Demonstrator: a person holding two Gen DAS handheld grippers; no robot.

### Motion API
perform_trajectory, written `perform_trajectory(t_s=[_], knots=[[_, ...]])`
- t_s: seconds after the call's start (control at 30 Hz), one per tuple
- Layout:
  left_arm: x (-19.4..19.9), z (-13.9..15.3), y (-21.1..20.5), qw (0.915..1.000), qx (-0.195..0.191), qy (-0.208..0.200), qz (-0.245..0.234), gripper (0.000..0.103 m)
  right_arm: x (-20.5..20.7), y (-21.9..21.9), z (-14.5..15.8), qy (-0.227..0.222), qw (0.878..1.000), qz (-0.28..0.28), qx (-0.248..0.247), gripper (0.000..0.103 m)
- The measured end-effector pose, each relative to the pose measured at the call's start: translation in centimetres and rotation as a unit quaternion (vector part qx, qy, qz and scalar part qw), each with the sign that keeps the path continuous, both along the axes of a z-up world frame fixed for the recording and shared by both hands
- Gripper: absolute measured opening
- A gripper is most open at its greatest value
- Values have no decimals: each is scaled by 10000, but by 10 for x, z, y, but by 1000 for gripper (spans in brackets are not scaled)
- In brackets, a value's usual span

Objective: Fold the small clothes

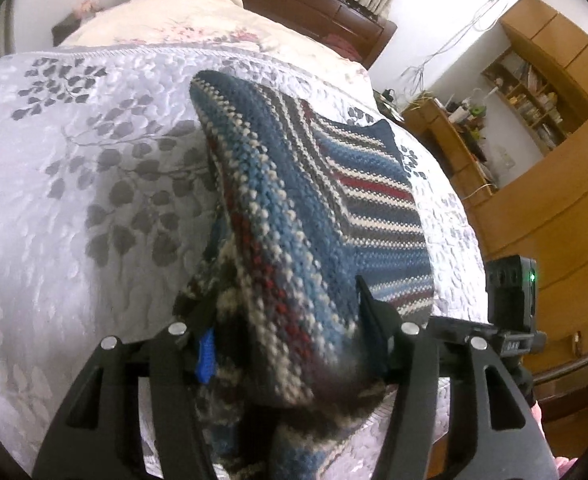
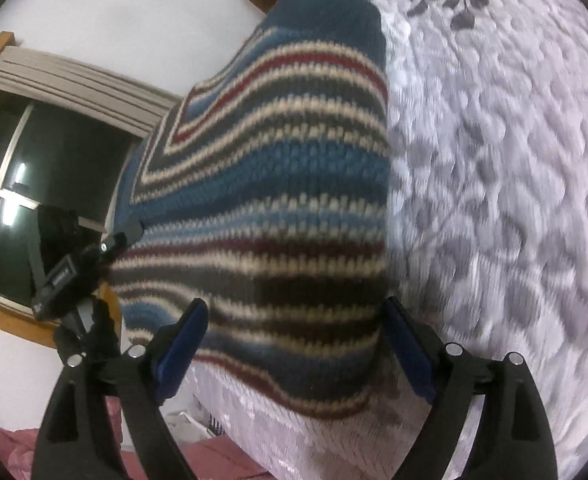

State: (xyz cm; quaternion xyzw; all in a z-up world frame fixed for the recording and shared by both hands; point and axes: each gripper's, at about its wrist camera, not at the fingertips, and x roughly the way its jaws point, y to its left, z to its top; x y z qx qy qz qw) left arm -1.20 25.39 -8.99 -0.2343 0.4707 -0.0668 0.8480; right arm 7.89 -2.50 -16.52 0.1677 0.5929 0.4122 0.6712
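Near the bed's edge we see the blue, cream, red and grey striped knitted garment [image 1: 334, 184] on the white leaf-patterned quilted bedspread [image 1: 73, 200]. Our left gripper [image 1: 285, 320] pinches a raised fold of it; our right gripper [image 2: 294, 340] stands wide, straddling the knit.

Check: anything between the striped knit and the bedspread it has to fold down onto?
Nothing visible. The striped knit sits between the fingers of the left tool and the right tool, and the bedspread beside it shows only its leaf print.
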Motion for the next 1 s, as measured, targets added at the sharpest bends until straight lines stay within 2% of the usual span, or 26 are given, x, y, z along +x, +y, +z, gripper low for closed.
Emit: perform_trajectory(t_s=[0.1, 0.13, 0.2, 0.3, 0.43, 0.57, 0.73, 0.87, 1.0], knots=[[-14, 3, 0, 9998, 213, -57, 7, 59, -9, 1, -5, -30, 9999, 98, -57, 87], [-17, 5, -1, 9996, 279, -86, 0, 60, -11, 2, -5, -107, 9998, 136, -138, 83], [-20, 9, -3, 9994, 325, -102, -11, 61, -13, 7, -3, -236, 9992, 227, -209, 68], [-21, 7, 0, 9992, 389, -96, -13, 61, -18, 14, 6, -385, 9985, 249, -303, 57], [-19, -1, 4, 9990, 434, -70, -60, 62, -21, 21, 9, -505, 9971, 230, -527, 56], [-16, -13, 6, 9987, 491, 8, -148, 67, -25, 40, 4, -445, 9969, 82, -639, 56], [-14, -28, 9, 9988, 417, 158, -198, 69, -33, 46, -2, -502, 9953, -3, -830, 64], [-18, -20, 6, 9984, 511, 109, -212, 68, -46, 57, 2, -736, 9924, -43, -989, 66], [-26, -6, 1, 9979, 611, 58, -195, 68, -57, 78, 30, -1260, 9848, -234, -1174, 92]])
